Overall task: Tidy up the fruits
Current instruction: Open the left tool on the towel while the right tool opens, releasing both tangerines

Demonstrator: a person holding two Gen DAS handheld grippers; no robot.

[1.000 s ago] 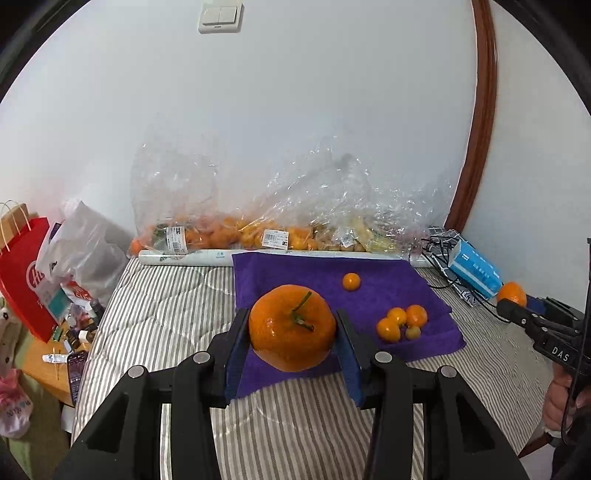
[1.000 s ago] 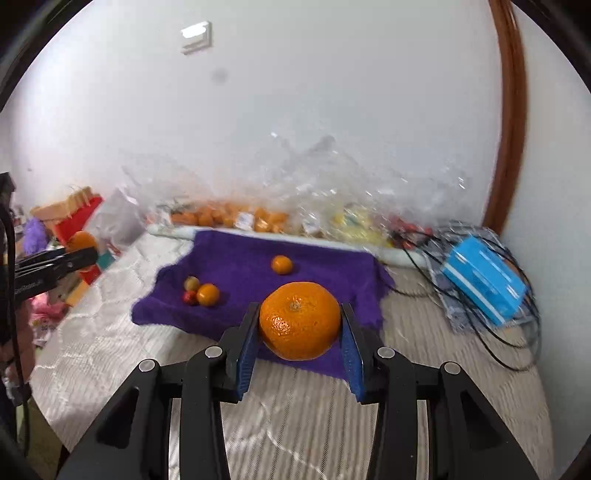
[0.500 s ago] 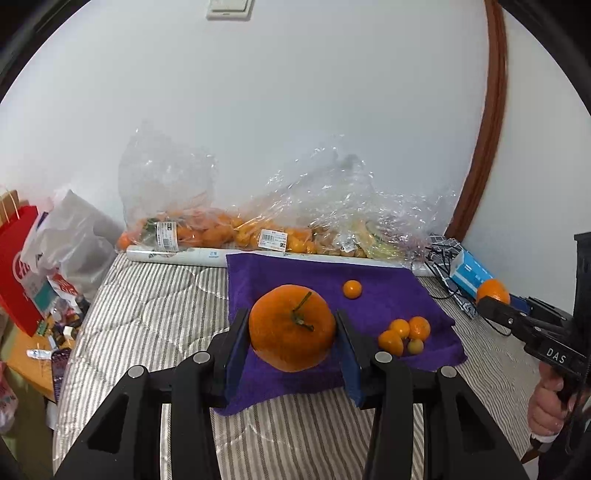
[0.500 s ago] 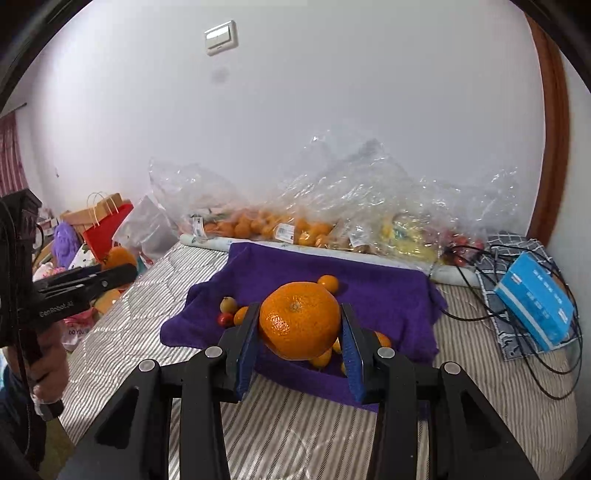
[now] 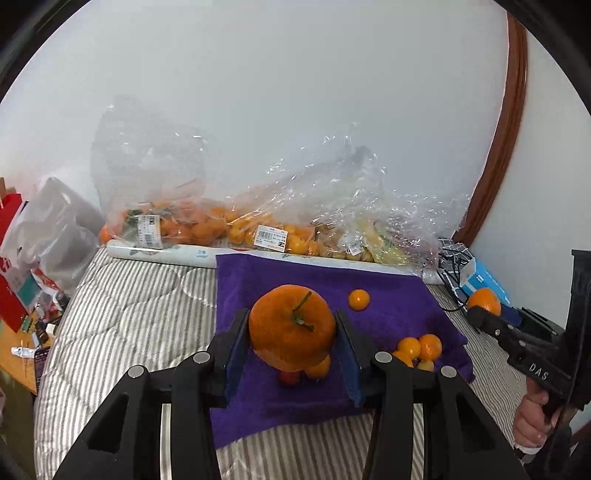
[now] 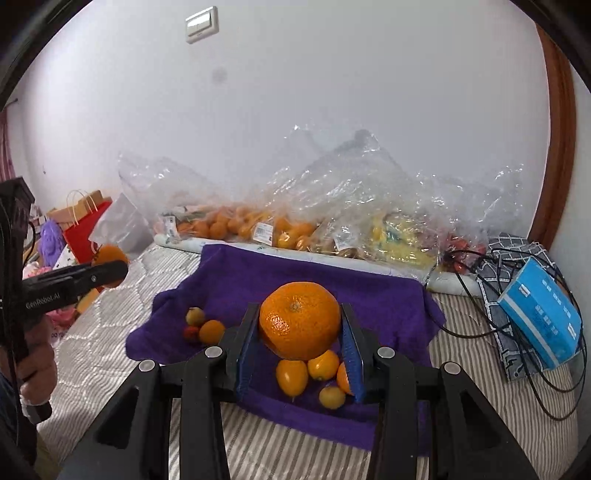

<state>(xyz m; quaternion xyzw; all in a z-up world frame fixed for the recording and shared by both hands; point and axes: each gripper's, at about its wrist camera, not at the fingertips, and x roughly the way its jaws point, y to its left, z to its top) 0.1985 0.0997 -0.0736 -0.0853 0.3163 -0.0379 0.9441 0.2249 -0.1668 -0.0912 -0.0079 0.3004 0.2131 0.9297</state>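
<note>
Carry step: my left tongs (image 5: 291, 354) and right tongs (image 6: 300, 354) each clamp a big orange (image 5: 291, 326) above the purple towel (image 5: 391, 295); next I judge lowering beside the small fruits (image 6: 310, 373).

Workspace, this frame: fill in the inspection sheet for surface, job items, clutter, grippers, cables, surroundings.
Surface: striped mattress with a purple towel spread on it.
Job's things: one large orange in the left gripper, another large orange in the right gripper; small fruits loose on the towel.
Clutter: clear fruit bags along the wall, blue box, red paper bag.
Grippers: both shut on their oranges, held above the towel.
Cables: black cables tangled around the blue box.
Surroundings: white wall, light switch, wooden trim.
</note>
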